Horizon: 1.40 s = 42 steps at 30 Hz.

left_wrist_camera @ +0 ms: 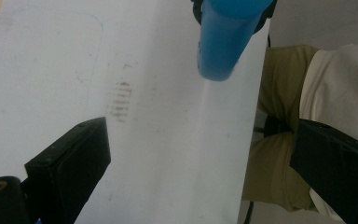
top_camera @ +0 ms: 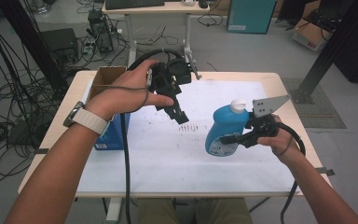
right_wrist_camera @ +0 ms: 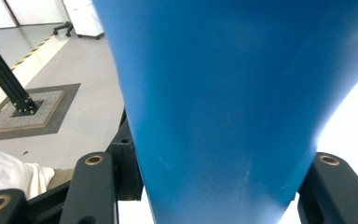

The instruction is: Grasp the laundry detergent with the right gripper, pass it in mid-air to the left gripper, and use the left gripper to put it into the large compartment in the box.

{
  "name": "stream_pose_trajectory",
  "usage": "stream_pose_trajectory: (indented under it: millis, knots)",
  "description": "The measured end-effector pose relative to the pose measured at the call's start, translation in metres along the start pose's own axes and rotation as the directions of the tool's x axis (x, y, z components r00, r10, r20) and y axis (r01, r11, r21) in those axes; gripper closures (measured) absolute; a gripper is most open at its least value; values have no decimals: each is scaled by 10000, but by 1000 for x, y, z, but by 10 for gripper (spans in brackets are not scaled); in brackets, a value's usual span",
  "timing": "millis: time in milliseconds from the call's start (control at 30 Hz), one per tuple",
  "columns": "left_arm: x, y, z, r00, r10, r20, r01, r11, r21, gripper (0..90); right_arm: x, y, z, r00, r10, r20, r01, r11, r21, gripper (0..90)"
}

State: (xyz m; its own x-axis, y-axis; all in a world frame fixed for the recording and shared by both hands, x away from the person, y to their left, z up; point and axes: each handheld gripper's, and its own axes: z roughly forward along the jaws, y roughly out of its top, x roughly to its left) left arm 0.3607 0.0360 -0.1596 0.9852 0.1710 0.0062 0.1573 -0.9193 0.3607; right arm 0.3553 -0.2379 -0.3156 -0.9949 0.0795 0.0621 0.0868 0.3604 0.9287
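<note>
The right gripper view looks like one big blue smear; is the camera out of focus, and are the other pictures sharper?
Right gripper view: the blue bottle sits too close between the jaws, so it is soft; the white sheet at the right edge glares. Left gripper view: black jaws blurred, bottle base hazy. High view: sharpest, evenly lit, faint shadows on the table.

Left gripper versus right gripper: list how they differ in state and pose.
The left gripper stands open with nothing between its jaws; the right gripper is shut on the blue bottle. The left gripper points down at the white sheet; the right gripper reaches sideways. Both are black and hand-held.
</note>
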Motion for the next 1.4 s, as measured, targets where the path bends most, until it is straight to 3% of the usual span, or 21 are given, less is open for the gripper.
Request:
stream_pose_trajectory:
  millis: [167, 233, 433, 833, 1400]
  knots:
    - [-4, 2, -2, 9997, 253, 62, -253, 9997, -67, 54, -1, 12, 7, 9995, -178, -275, 180, 9998, 103, 435]
    - [-7, 5, -2, 9991, 403, -145, -405, 9990, -168, 54, -2, 15, 10, 9991, -230, -362, 237, 9995, 199, 435]
    - [-12, 11, -4, 9974, 687, -216, -689, 9976, -117, 59, -3, 26, 19, 9968, -396, -692, 429, 9980, 462, 435]
    - [-19, 20, -3, 9960, 881, -165, -885, 9957, -274, 60, -5, 34, 31, 9933, -554, -1017, 632, 9952, 745, 436]
    - [-20, 25, 3, 9961, 846, -262, -852, 9961, -238, 60, -5, 42, 38, 9927, -805, -900, 879, 9927, 821, 436]
